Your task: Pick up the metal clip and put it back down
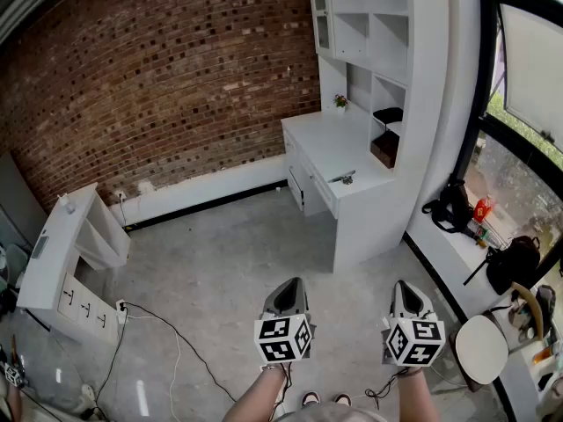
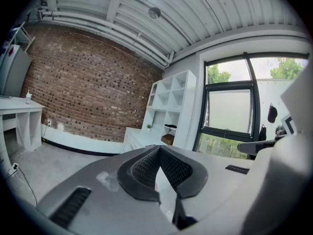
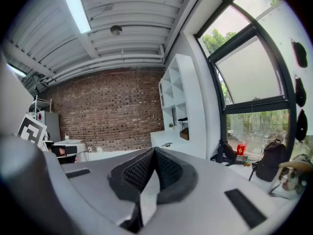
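Metal shows as a small glint on the white desk point(image 1: 330, 143) across the room. That is the metal clip point(image 1: 343, 178), lying near the front edge of the top, below the shelves point(image 1: 369, 33). Both tools are well apart from it, held low in front of the person over the concrete floor point(image 1: 220, 253). The left gripper point(image 1: 289, 287) has its jaws closed tip to tip with nothing between them. The right gripper point(image 1: 405, 288) is the same, tips met and empty. The step in hand looks like the approach: walk up to the desk and choose one tool for the pick. The right one seems better placed, since the clip sits small and far just beside its tips in the right gripper view. A cable point(image 1: 167, 332) trails across the floor near the feet, so step around it. Spread the jaws before reaching, not over the clip. It is too small from here to read its shape, so settle the angle once close. It will likely be thin, hard and slippery, so straddle its tallest part squarely, close gently and lift straight up. To return it, lower until it rests flat, then open fully before drawing away.
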Demonstrator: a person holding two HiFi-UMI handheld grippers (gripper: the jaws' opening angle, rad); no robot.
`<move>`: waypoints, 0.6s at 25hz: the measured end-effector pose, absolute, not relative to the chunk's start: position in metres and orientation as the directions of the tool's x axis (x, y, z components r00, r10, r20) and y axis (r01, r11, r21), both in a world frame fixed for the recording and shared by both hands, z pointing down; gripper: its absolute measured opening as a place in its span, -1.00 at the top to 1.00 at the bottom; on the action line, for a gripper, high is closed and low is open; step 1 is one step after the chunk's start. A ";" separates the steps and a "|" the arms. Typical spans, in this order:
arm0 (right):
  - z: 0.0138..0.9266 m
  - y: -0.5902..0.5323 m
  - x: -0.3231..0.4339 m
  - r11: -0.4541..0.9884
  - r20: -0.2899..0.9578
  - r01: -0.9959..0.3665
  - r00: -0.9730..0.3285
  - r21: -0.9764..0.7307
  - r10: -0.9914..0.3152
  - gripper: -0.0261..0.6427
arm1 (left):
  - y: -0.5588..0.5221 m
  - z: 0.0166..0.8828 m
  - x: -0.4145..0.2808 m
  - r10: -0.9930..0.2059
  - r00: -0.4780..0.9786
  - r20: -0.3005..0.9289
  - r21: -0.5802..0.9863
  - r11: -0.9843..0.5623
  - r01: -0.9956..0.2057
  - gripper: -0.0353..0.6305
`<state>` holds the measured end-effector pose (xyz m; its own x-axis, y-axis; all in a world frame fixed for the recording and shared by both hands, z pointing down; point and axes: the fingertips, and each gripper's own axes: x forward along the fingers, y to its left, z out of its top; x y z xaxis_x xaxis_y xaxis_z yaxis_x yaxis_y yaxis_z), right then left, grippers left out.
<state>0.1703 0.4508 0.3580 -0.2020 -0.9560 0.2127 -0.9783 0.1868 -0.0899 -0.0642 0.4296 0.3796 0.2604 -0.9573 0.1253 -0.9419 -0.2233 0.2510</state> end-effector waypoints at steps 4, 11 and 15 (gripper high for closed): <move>0.355 0.451 0.169 0.181 0.204 -0.980 -0.193 -0.077 -0.960 0.92 | 0.429 0.377 -0.065 -0.958 0.264 0.113 0.247 -0.230 -0.941 0.86; 0.358 0.449 0.163 0.194 0.183 -0.970 -0.218 -0.144 -0.959 0.92 | 0.431 0.375 -0.070 -0.955 0.284 0.083 0.277 -0.251 -0.927 0.86; 0.357 0.449 0.166 0.173 0.186 -0.976 -0.197 -0.135 -0.963 0.92 | 0.432 0.377 -0.073 -0.956 0.280 0.084 0.281 -0.246 -0.928 0.86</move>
<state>0.1656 0.4491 0.3574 -0.1968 -0.9626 0.1859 -0.9756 0.1734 -0.1350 -0.0727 0.4320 0.3767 0.2797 -0.9564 0.0845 -0.9276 -0.2465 0.2808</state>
